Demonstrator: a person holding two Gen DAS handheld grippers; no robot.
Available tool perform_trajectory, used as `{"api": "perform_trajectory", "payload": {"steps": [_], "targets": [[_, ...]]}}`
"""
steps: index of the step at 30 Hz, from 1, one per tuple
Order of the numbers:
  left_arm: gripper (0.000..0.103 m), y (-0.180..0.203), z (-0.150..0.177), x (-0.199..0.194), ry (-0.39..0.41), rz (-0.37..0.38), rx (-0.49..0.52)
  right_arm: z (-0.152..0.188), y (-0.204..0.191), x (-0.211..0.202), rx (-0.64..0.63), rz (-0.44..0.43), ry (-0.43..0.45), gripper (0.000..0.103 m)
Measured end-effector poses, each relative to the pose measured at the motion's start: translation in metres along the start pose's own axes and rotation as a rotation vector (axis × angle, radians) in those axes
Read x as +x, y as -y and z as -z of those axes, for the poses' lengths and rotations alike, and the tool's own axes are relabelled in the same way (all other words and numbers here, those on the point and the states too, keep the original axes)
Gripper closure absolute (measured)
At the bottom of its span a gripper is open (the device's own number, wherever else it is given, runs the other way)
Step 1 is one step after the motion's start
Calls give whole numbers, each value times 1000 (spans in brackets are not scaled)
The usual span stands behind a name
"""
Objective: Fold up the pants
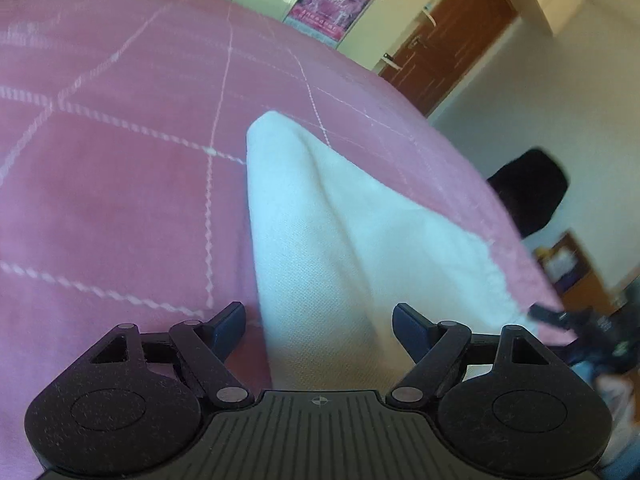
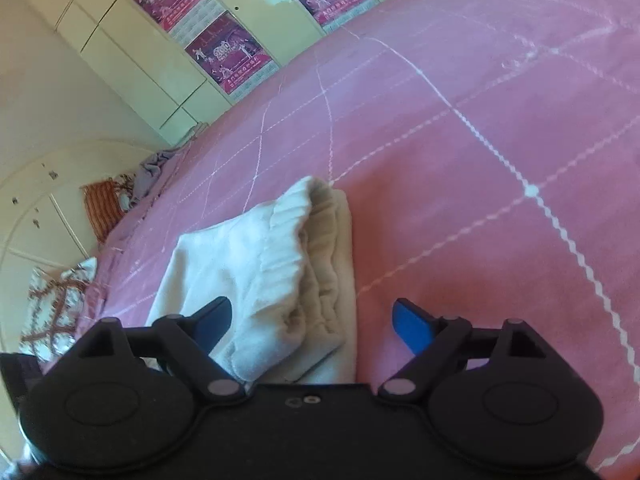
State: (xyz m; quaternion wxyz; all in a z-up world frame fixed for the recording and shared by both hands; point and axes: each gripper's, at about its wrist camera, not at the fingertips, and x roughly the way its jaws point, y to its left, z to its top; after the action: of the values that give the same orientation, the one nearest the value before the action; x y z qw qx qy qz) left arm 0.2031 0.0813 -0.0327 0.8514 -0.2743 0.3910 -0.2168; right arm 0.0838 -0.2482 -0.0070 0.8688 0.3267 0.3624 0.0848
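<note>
White pants (image 1: 320, 232) lie folded on a pink bedspread (image 1: 120, 184). In the left wrist view they run from between my fingers up to a rounded folded corner. My left gripper (image 1: 319, 326) is open, just above the cloth, holding nothing. In the right wrist view the pants (image 2: 256, 264) show their ribbed waistband and stacked layers. My right gripper (image 2: 312, 322) is open over the waistband end, with its left fingertip (image 2: 218, 314) over the cloth and the right one over the bedspread (image 2: 480, 160).
The bed's edge curves on the right in the left wrist view, with a brown door (image 1: 448, 40) and a dark object (image 1: 528, 192) beyond. In the right wrist view, cream wardrobes with posters (image 2: 224, 56) and patterned cushions (image 2: 60, 304) lie left of the bed.
</note>
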Motion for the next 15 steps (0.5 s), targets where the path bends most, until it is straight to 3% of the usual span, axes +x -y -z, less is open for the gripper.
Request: {"api": "perform_trajectory", "payload": {"steps": [2, 5, 7, 11, 13, 15], "targets": [[23, -19, -4, 10, -19, 118, -112, -8, 24, 6, 109, -97, -45, 14], [34, -31, -12, 28, -66, 191, -144, -19, 41, 19, 181, -227, -97, 11], [60, -39, -17, 40, -92, 201, -156, -26, 42, 29, 154, -267, -146, 13], [63, -52, -24, 59, -121, 286, -187, -30, 30, 52, 42, -233, -201, 37], [63, -54, -26, 70, -128, 326, -192, -34, 25, 64, 12, -263, -218, 38], [68, -57, -26, 79, -116, 363, -206, -38, 23, 75, -10, -285, -227, 50]]}}
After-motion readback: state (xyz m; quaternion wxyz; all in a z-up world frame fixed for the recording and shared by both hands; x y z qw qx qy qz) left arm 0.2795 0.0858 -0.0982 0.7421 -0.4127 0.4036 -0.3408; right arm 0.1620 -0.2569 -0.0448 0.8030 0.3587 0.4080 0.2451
